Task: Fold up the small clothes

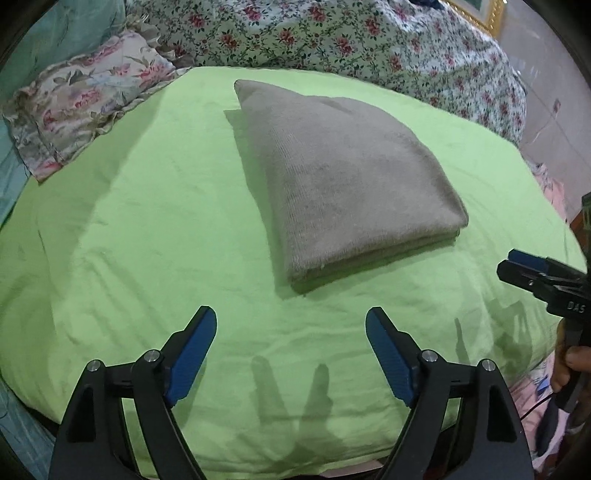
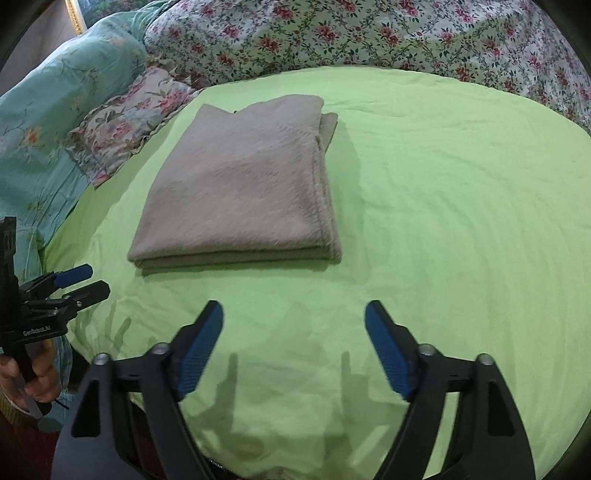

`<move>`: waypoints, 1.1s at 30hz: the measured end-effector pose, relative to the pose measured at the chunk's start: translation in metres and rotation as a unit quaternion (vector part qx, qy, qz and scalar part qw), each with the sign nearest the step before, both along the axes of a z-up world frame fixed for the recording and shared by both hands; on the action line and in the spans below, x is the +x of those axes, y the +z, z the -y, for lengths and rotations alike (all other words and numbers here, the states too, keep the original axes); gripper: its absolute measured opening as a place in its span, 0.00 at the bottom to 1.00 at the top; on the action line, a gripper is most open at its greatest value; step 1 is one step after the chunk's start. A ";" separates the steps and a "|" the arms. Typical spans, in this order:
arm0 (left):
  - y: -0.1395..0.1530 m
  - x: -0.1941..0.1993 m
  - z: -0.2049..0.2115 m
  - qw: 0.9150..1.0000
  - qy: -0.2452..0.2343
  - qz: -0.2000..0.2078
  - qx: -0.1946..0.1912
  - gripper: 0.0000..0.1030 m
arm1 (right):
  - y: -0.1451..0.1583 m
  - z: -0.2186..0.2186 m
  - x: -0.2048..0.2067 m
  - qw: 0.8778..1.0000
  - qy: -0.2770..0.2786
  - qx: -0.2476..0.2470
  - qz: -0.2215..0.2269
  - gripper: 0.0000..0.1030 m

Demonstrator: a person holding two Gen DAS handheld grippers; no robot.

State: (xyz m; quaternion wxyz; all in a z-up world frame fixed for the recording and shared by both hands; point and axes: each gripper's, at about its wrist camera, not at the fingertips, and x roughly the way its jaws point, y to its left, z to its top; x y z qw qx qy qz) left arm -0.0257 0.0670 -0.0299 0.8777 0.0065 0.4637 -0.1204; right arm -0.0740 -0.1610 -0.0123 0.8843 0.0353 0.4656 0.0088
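A grey-brown knitted garment (image 1: 343,184) lies folded into a flat stack of layers on the light green sheet (image 1: 147,229). It also shows in the right wrist view (image 2: 243,184). My left gripper (image 1: 291,325) is open and empty, held back from the garment's near edge. My right gripper (image 2: 294,317) is open and empty, near the front of the sheet, to the right of the garment's near edge. The right gripper shows at the right edge of the left wrist view (image 1: 517,264). The left gripper shows at the left edge of the right wrist view (image 2: 86,282).
A floral pillow (image 1: 81,103) lies at the sheet's far left. A flowered bedspread (image 1: 332,33) covers the back. A teal quilt (image 2: 48,110) lies to the left. The sheet's front edge (image 1: 258,469) drops off near me.
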 end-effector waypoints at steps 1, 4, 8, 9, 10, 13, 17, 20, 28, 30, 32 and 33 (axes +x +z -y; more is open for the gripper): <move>-0.001 -0.003 0.001 1.000 -0.002 -0.001 0.004 0.82 | -0.001 -0.001 -0.002 1.000 0.001 -0.003 -0.002 0.83; -0.001 -0.010 0.000 1.000 -0.002 -0.002 0.015 0.84 | -0.003 -0.006 -0.006 1.000 0.008 -0.012 -0.013 0.84; 0.000 -0.018 -0.002 1.000 0.003 -0.010 0.024 0.85 | -0.001 -0.011 -0.012 1.000 0.018 -0.014 -0.019 0.87; 0.000 -0.019 -0.003 1.000 0.004 -0.010 0.027 0.86 | 0.000 -0.012 -0.014 1.000 0.020 -0.014 -0.019 0.89; 0.000 -0.020 -0.003 0.999 0.007 -0.008 0.033 0.86 | 0.001 -0.014 -0.014 0.999 0.021 -0.015 -0.018 0.90; -0.002 -0.016 -0.004 0.999 0.013 -0.010 0.038 0.87 | 0.001 -0.016 -0.012 0.999 0.021 -0.018 -0.017 0.91; -0.004 -0.012 -0.004 0.999 0.018 -0.014 0.037 0.87 | 0.000 -0.019 -0.008 0.999 0.019 -0.020 -0.019 0.91; -0.004 -0.010 -0.004 0.999 0.019 -0.012 0.037 0.87 | -0.002 -0.021 -0.002 0.999 0.021 -0.022 -0.022 0.91; 0.001 0.004 -0.005 1.000 0.016 -0.010 0.016 0.87 | 0.001 -0.028 0.014 0.999 0.030 -0.031 -0.018 0.91; 0.003 0.010 -0.006 1.000 0.018 -0.012 0.010 0.87 | 0.003 -0.030 0.019 0.999 0.031 -0.035 -0.018 0.91; 0.005 0.015 -0.006 1.000 0.020 -0.015 0.005 0.87 | 0.004 -0.031 0.022 0.998 0.034 -0.040 -0.016 0.91; 0.006 0.017 -0.006 1.000 0.021 -0.014 0.004 0.87 | 0.006 -0.033 0.025 0.998 0.037 -0.045 -0.015 0.91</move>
